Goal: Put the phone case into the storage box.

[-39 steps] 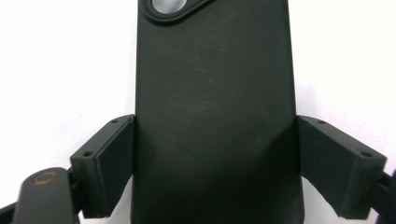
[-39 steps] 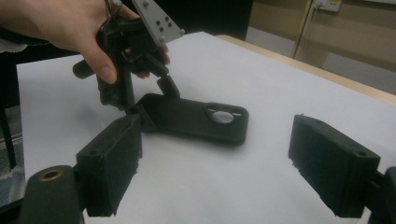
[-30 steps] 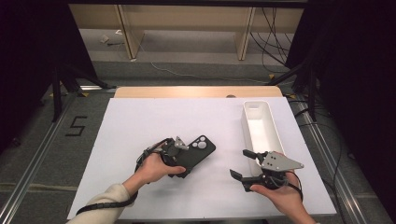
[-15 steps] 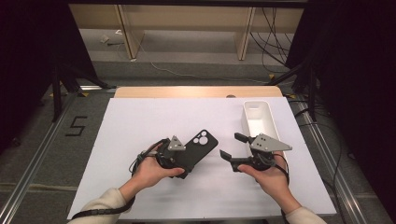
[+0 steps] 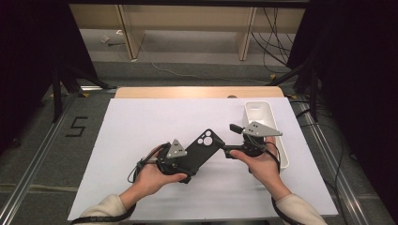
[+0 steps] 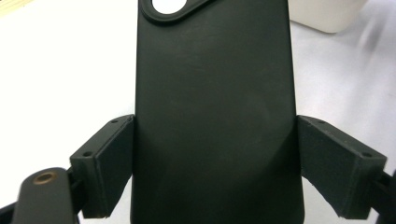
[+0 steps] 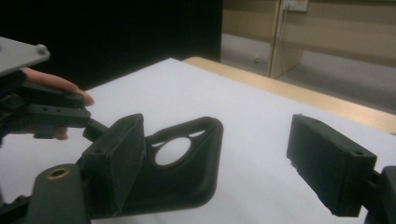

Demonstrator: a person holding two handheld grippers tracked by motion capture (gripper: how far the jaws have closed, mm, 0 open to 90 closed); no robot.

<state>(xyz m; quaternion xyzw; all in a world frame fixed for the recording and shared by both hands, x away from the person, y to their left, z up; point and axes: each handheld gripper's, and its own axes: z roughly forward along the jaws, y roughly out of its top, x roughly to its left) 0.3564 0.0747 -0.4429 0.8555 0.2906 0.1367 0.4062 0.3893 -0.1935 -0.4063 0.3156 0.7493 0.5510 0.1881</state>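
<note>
Black rubbery case: the phone case (image 5: 201, 150) is showing a matte, smooth back with a raised camera cutout at its far end, where white is showing through the round holes.
Where the case is: it is being held over the white table cover (image 5: 141, 122), slanting between the two hands, left of the white tray (image 5: 263, 112).
Left gripper (image 5: 185, 161): its jaws are pressing on both long edges of the case's near end, gripping it.
Right gripper (image 5: 232, 140): its jaws are standing apart and have just been closing; the case's camera end is lying beside one jaw, not pinched.
</note>
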